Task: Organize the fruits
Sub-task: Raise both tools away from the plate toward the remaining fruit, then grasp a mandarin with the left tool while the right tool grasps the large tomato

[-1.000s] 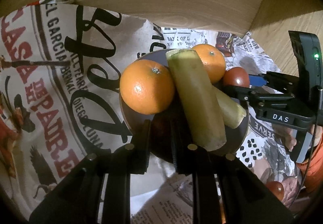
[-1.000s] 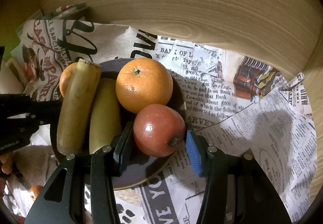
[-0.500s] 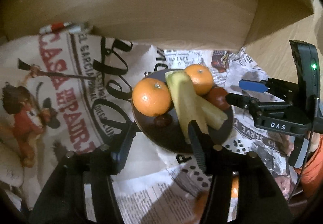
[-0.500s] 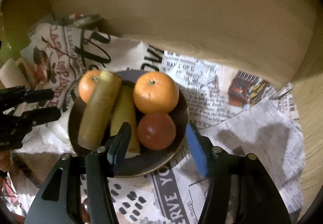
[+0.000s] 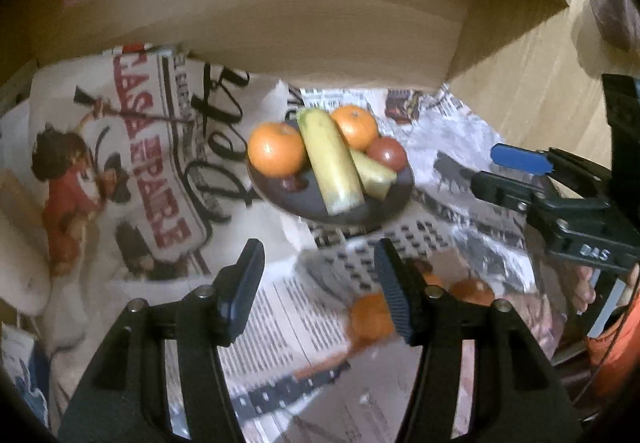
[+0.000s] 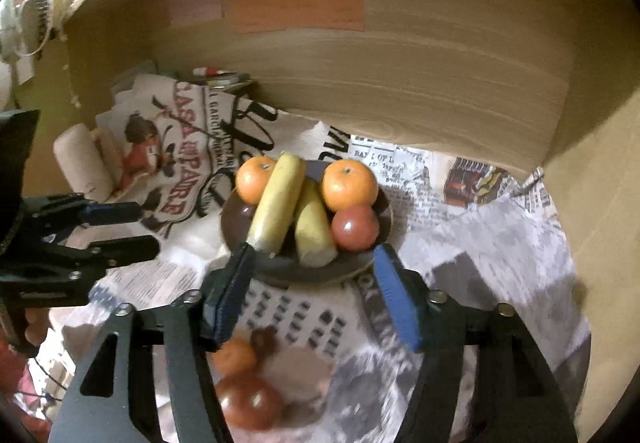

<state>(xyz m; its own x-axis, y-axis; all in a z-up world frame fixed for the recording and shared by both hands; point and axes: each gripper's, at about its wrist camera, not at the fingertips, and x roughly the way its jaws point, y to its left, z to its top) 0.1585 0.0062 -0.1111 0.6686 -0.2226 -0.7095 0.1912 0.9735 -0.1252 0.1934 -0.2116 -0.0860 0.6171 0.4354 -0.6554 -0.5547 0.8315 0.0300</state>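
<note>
**Both grippers let go and draw back from the loaded plate**

Left wrist view: left gripper [image 5: 318, 285] has its jaws partly apart and empty; only newspaper [image 5: 280, 323] shows between them. A second ago the jaws were closed low at the near rim of the plate [image 5: 360, 215]; now the plate sits farther off, at mid-scene. On it: two oranges [image 5: 276, 149], two bananas [image 5: 330, 163], a red apple [image 5: 387, 154] on the right, and a small dark fruit [image 5: 294, 183] near the front. Right gripper [image 5: 504, 171] enters from the right, apart from the plate.

Right wrist view: right gripper [image 6: 312, 291] has jaws opening, nothing between the pads; the plate's near rim lies just beyond the tips. A second ago they bracketed the apple [image 6: 355, 227]; it now rests on the plate, free. Loose fruits [image 6: 236, 359] lie blurred on the paper at the near edge.

Judgement: the apple looks delivered, and the loose fruit likely comes next.
</note>
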